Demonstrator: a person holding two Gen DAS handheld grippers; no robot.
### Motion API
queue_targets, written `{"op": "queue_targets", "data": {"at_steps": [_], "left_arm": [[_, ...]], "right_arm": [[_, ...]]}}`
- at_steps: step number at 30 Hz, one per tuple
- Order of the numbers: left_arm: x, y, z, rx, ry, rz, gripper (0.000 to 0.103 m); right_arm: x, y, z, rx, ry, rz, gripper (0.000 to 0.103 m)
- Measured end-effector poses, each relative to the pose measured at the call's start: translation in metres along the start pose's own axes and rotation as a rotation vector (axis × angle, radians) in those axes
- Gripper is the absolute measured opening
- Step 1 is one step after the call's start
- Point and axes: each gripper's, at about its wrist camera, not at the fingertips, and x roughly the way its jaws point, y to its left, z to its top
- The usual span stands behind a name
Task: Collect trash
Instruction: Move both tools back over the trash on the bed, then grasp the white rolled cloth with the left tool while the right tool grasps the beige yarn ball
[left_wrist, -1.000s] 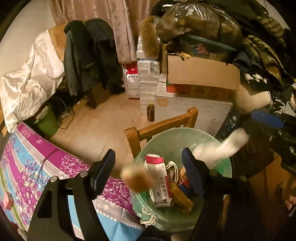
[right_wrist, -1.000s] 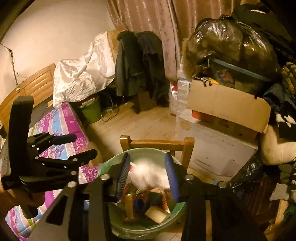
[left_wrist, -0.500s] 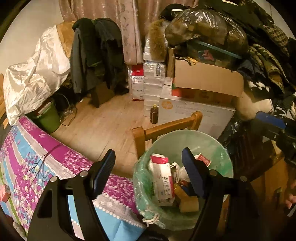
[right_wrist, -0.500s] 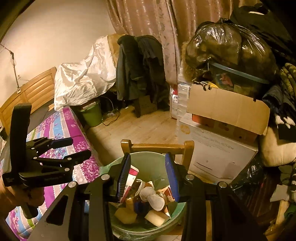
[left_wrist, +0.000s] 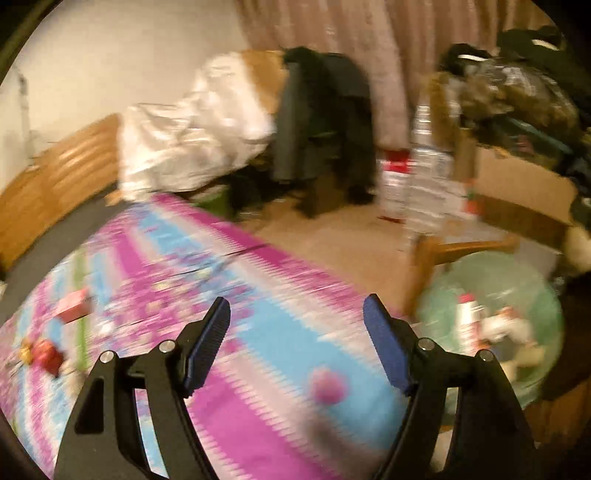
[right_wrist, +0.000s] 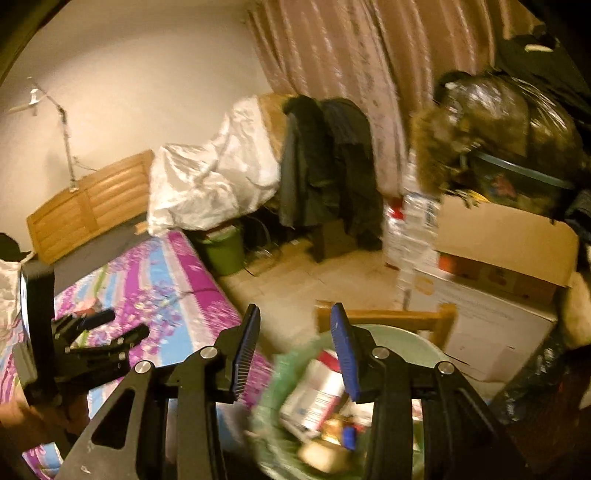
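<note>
The green trash bin (left_wrist: 509, 295) with a plastic liner stands on a wooden chair at the right, holding cartons and scraps; it also shows in the right wrist view (right_wrist: 388, 339). My left gripper (left_wrist: 297, 317) is open and empty over the pink and blue tablecloth (left_wrist: 258, 295). A red box (left_wrist: 72, 304) and a small red wrapped item (left_wrist: 46, 352) lie on the cloth at the left. My right gripper (right_wrist: 293, 325) is open and empty above the bin's left rim. The left gripper also appears at the left of the right wrist view (right_wrist: 103, 332).
A wooden chair back (right_wrist: 384, 315) rises behind the bin. Cardboard boxes (right_wrist: 506, 254), a black bag (right_wrist: 509, 125) and stacked packs stand at the right. A small green bucket (right_wrist: 223, 251), a chair draped with dark coats (right_wrist: 325, 166) and a white cover (right_wrist: 214, 173) stand behind.
Both grippers let their trash fall into the bin and are now empty. My left gripper has swung left from the bin to over the table. The right has shifted slightly left.
</note>
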Motion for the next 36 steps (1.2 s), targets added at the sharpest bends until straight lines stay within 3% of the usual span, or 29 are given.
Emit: {"op": "queue_targets", "data": {"at_steps": [2,5,11,16,18,20,22,25,28,30,32,33,34,35,36], "left_arm": [[-0.006,0.023,-0.017,-0.016,0.002,0.061,0.072],[-0.021,0.067,-0.052,-0.045,0.027,0.147,0.073],[-0.061,0.146,-0.123,-0.129,0.101,0.257,0.073],[-0.099,0.219,-0.177,-0.224,0.151,0.362,0.073],[-0.108,0.25,-0.189,-0.219,0.162,0.352,0.073],[-0.109,0.279,-0.195,-0.188,0.191,0.255,0.073],[-0.107,0.299,-0.2,-0.135,0.194,0.237,0.073],[-0.085,0.322,-0.206,-0.056,0.23,0.206,0.073],[-0.064,0.335,-0.212,-0.032,0.261,0.144,0.073],[-0.054,0.334,-0.217,-0.001,0.277,0.097,0.073],[-0.044,0.332,-0.225,0.021,0.301,0.084,0.071],[-0.038,0.331,-0.23,0.02,0.323,0.068,0.058],[-0.034,0.33,-0.234,0.018,0.341,0.059,0.047],[-0.03,0.327,-0.239,0.02,0.349,0.082,0.044],[-0.031,0.325,-0.24,0.025,0.342,0.106,0.032]], "right_arm": [[0.007,0.026,-0.003,-0.013,-0.017,0.044,0.052],[0.024,0.072,-0.008,-0.061,-0.006,0.129,0.053],[0.069,0.173,-0.025,-0.169,0.09,0.298,0.055],[0.114,0.274,-0.054,-0.28,0.227,0.478,0.065],[0.131,0.313,-0.064,-0.321,0.281,0.55,0.069],[0.148,0.362,-0.078,-0.373,0.336,0.628,0.082],[0.165,0.408,-0.09,-0.409,0.383,0.69,0.09],[0.197,0.475,-0.109,-0.433,0.456,0.756,0.093],[0.232,0.527,-0.129,-0.443,0.506,0.737,0.093],[0.258,0.55,-0.141,-0.421,0.545,0.697,0.091],[0.277,0.559,-0.15,-0.387,0.595,0.691,0.072],[0.284,0.558,-0.153,-0.381,0.614,0.686,0.066],[0.295,0.563,-0.16,-0.379,0.651,0.671,0.053],[0.304,0.565,-0.169,-0.366,0.692,0.658,0.037],[0.308,0.562,-0.172,-0.33,0.703,0.663,0.036]]}}
